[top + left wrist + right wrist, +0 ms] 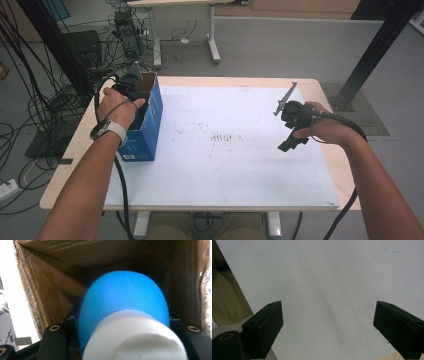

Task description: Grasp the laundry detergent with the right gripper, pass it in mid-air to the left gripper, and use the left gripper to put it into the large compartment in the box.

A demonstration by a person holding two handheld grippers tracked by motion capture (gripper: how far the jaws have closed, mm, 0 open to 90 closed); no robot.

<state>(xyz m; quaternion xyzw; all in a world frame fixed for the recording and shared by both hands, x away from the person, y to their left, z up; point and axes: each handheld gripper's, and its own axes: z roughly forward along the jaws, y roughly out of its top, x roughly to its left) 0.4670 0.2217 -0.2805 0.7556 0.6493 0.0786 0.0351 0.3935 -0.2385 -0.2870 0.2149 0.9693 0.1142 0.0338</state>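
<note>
Cables litter the grey floor behind the table (320, 190), where the left claw (131, 85) dips into a blue box (150, 125) at its left edge. Left gripper view: that claw is clamped on a blue bottle (123, 302) with a white cap (135, 337), inside the box's cardboard walls. Right gripper view: the right claw (327, 322) hangs wide apart over the white sheet (324, 277).

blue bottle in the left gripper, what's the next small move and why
Probably lower it a little further and then open the jaws. The left gripper is shut on the blue bottle, white cap towards the camera, already inside the open cardboard box; its brown walls surround the bottle. The right gripper hangs open over the white mat.
</note>
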